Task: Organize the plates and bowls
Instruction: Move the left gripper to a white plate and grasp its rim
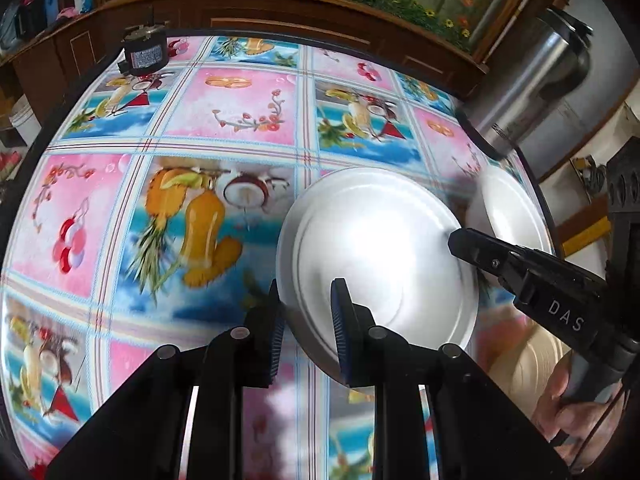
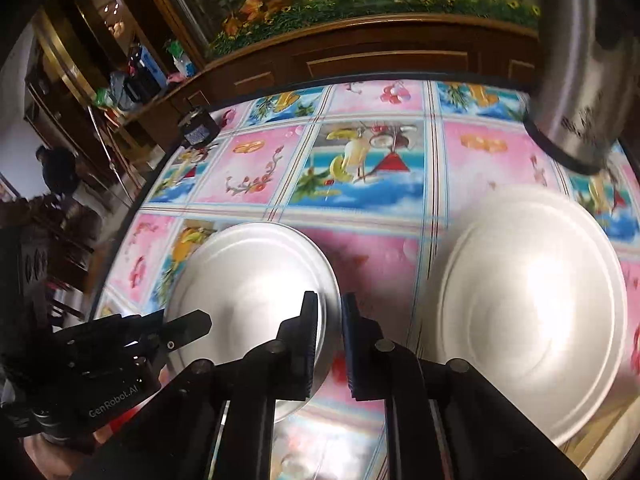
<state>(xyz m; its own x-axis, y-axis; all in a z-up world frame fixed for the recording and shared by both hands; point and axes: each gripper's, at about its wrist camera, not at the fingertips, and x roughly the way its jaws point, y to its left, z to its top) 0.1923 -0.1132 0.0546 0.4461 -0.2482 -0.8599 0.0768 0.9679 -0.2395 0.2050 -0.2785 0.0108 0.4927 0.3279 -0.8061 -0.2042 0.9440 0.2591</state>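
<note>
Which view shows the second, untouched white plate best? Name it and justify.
The right wrist view: the untouched plate shows nearly whole, beside the gripped plate. The left wrist view gives only a sliver behind the right gripper.

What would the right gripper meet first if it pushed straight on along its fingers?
The white plate whose rim sits between the right gripper's fingers; it would likely shove that plate. Beyond lies tablecloth, depth unclear.

bright daylight; glare whites out my plate [image 1: 376, 256] centre. motion blur smears the tablecloth [image 1: 224, 128], worst toward six o'clock; fisheye bends every edge.
</note>
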